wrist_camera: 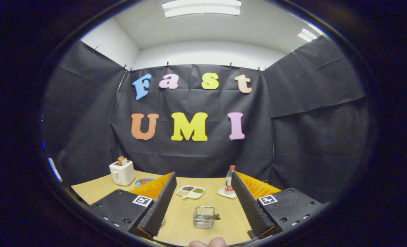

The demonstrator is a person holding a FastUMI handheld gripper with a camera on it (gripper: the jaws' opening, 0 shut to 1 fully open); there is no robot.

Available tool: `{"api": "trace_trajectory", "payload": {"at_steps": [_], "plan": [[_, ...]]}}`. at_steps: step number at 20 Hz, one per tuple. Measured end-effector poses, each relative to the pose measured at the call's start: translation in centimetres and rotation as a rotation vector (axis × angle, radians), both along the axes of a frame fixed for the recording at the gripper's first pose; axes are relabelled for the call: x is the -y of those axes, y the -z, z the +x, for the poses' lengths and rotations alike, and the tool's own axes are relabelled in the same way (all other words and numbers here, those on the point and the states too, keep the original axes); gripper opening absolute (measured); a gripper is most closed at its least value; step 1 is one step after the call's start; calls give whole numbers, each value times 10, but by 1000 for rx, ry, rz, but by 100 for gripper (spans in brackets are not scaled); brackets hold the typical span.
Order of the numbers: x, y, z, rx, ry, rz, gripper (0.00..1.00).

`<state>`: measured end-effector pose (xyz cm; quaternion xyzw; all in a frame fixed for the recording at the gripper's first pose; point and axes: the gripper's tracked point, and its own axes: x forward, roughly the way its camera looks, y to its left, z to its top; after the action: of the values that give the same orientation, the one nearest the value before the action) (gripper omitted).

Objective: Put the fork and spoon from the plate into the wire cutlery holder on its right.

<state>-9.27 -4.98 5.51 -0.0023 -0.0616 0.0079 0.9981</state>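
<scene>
Wire cutlery holder (pixel 204 216) sits between the wide-open claw (pixel 203 209).

Table (pixel 203 236): light wood-look top, smooth, matt; wire cutlery holder (pixel 204 216): thin shiny metal mesh; utensils (pixel 210 216) inside: polished metal; toaster (pixel 121 172): glossy plastic; bottle (pixel 228 181): clear plastic; gripper (pixel 203 206), spread open: finger pads (pixel 160 202) ribbed, matt.

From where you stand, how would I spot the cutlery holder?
Look at the wooden table before the black cloth. Between the open jaws of the gripper, nearer than the divided dish and the bottle, stands the holder: a small see-through box with cutlery lying across its top.
</scene>
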Motion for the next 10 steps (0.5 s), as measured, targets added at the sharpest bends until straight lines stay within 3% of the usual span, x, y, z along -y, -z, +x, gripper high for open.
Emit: {"api": "trace_trajectory", "payload": {"at_steps": [10], "plan": [[-1,-2,4,7,17,-9,96]]}}
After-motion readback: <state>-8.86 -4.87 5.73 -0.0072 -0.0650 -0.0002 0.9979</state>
